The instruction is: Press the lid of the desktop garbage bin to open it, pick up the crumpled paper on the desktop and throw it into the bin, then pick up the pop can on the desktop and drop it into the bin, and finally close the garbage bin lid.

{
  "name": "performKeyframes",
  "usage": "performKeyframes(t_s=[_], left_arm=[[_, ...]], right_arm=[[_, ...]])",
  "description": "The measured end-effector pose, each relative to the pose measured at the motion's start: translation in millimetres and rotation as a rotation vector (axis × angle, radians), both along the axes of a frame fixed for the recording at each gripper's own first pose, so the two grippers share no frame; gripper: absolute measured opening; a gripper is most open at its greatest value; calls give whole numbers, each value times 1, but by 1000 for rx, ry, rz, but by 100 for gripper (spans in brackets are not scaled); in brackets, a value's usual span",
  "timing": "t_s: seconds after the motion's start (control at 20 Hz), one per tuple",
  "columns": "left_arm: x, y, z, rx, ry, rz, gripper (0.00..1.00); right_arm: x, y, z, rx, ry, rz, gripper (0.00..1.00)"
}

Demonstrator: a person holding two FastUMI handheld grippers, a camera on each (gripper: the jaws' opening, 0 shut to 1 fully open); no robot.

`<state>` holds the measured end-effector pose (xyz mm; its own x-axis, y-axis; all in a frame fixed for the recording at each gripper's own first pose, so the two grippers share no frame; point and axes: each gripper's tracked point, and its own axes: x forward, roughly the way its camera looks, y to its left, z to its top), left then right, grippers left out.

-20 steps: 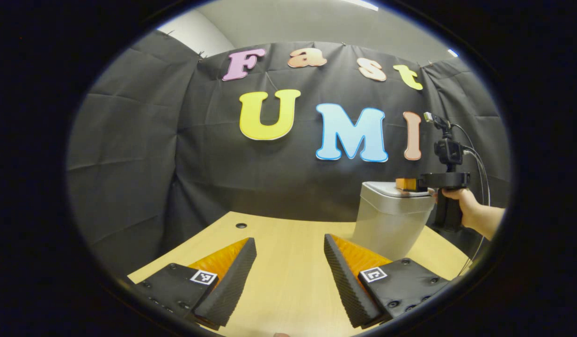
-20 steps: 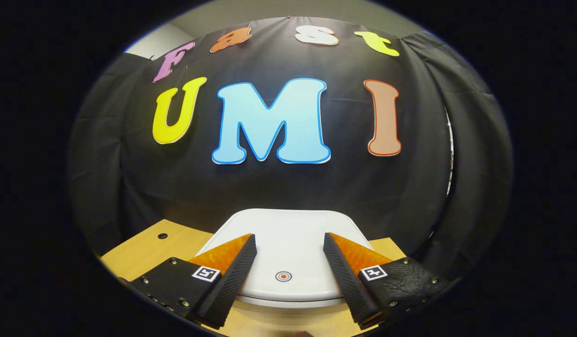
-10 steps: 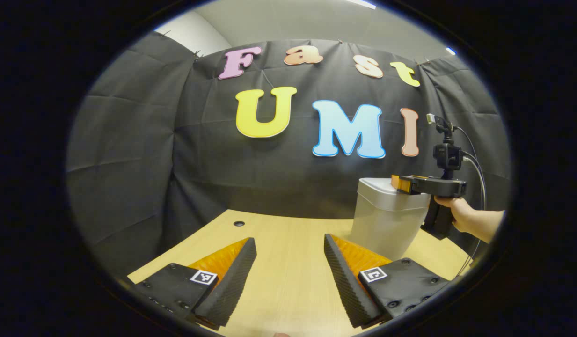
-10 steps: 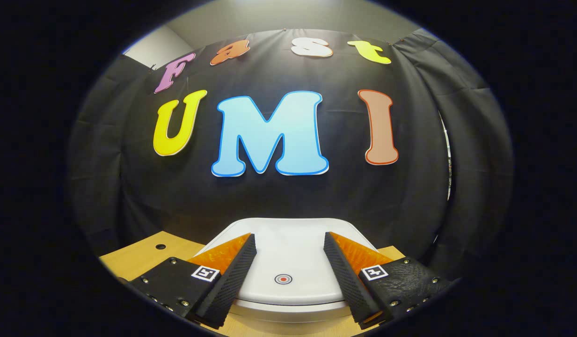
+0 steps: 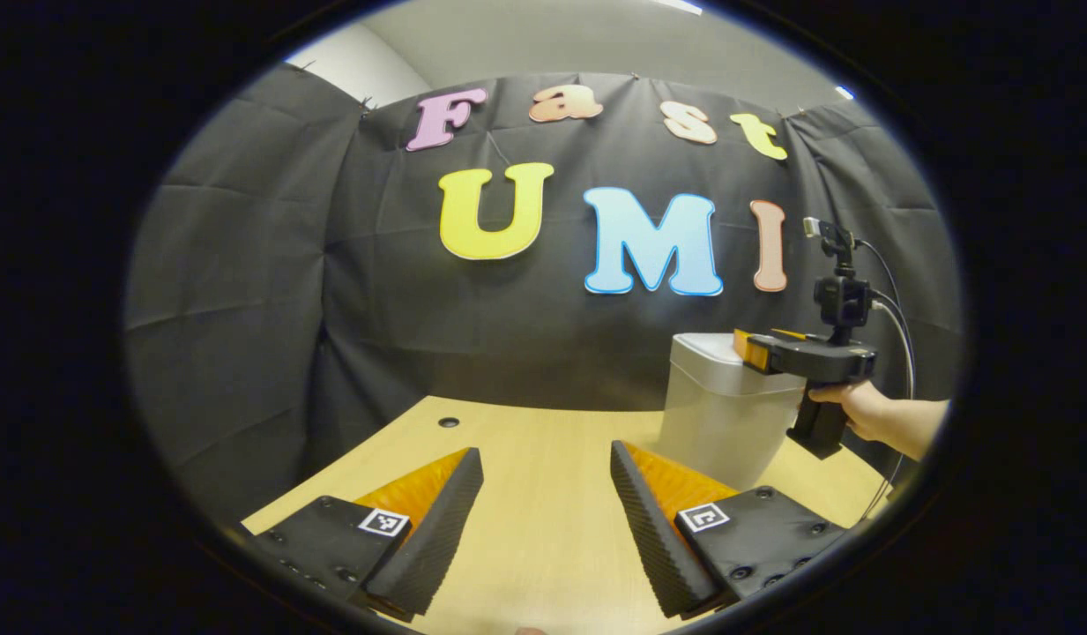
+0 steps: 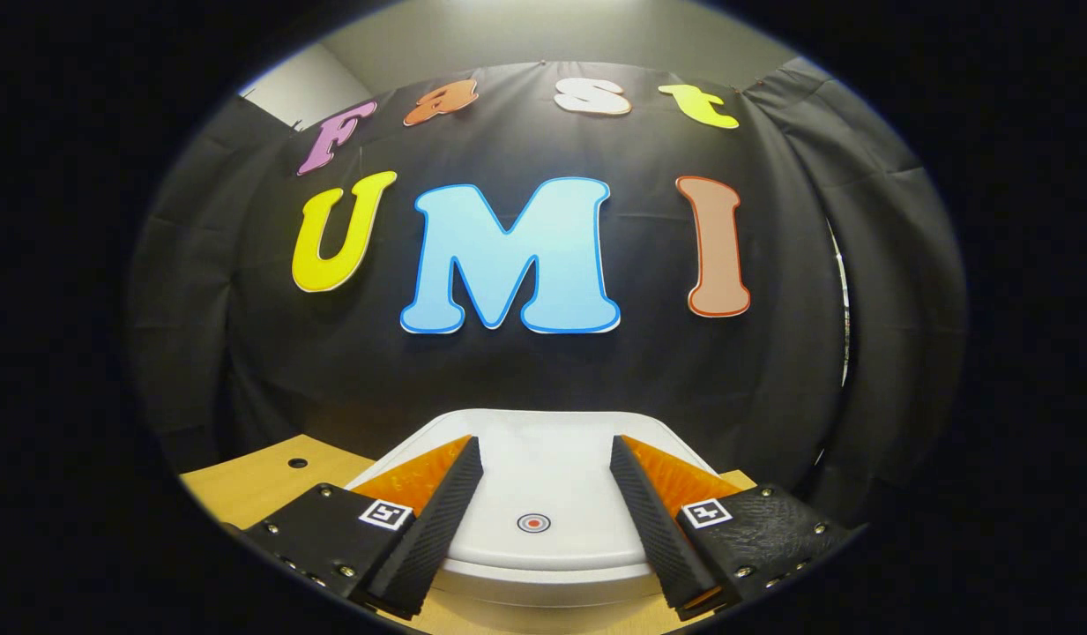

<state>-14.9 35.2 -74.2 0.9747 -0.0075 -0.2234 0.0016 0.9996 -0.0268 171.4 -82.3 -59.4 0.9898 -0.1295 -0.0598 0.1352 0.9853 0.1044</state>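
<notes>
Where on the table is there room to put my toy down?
Bare table lies between the small hole and the bin. It is crowded at the bin, where the right hand-held gripper hovers over the lid.

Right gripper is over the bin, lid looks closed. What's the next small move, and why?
Probably ease the right gripper straight down so a finger presses the lid near its round mark. The lid of the bin lies flat and shut, the jaws stand open with nothing between them, and the left gripper view shows them at lid height at the bin's near edge.
</notes>
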Motion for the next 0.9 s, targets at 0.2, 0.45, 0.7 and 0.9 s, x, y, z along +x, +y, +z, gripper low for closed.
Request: performKeyframes(t_s=[0.2,0.45,0.7,0.9], left_arm=[[-1,-8,1,-15,2,-4,95],[-6,-27,13,-25,-26,-13,96],[-19,-42,23,-29,-46,1,95],[-28,-51,25,-34,-49,27,95]], right_arm=[[0,0,-1,-1,-5,-1,95],[0,2,-7,-19,69,1,96],[1,1,-2,-5,45,1,96],[0,-1,2,6,21,1,95]])
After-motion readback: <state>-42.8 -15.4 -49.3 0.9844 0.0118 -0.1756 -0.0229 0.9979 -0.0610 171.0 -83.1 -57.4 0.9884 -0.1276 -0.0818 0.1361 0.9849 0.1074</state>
